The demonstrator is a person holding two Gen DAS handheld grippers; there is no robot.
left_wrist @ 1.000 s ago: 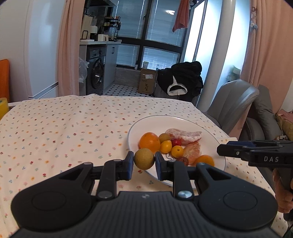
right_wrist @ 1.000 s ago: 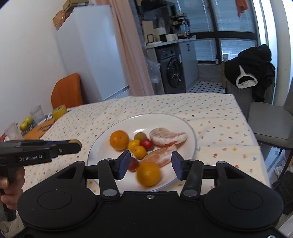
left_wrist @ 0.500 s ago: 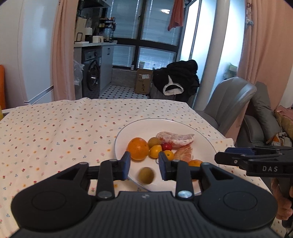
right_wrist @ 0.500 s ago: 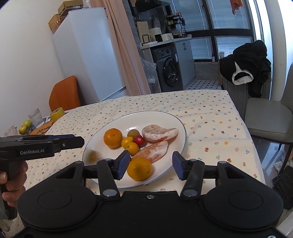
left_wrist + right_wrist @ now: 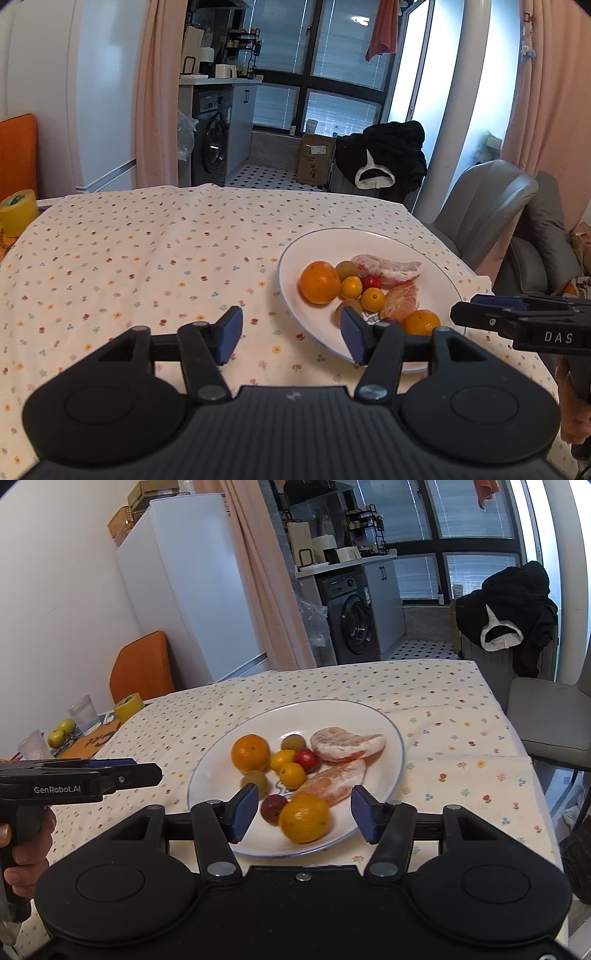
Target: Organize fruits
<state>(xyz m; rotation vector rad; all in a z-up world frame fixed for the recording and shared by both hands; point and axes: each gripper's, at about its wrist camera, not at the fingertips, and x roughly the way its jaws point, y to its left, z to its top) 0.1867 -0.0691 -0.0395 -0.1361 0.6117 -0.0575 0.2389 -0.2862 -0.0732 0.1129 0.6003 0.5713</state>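
Note:
A white plate (image 5: 436, 269) (image 5: 388, 734) on the flowered cloth holds several fruits: a large orange (image 5: 319, 282) (image 5: 250, 753), a smaller orange (image 5: 422, 322) (image 5: 304, 818), two peeled citrus segments (image 5: 347, 743), small yellow, red and brown-green fruits. One brown-green fruit (image 5: 349, 308) (image 5: 255, 780) lies on the plate's left part. My left gripper (image 5: 291, 334) stands open over the cloth at the plate's left rim, nothing between its fingers. My right gripper (image 5: 303, 818) is open at the plate's near rim, with the smaller orange lying between its fingers, untouched.
A yellow tape roll (image 5: 16, 216) (image 5: 129, 706), glasses (image 5: 84, 714) and green apples (image 5: 61, 733) sit at the table's left end. A grey chair (image 5: 487, 210) stands beyond the right edge. An orange chair (image 5: 142, 668) stands by the fridge.
My left gripper opened and let the brown-green fruit drop onto the plate, then drew back to the left. My right gripper backed off a little from the smaller orange.

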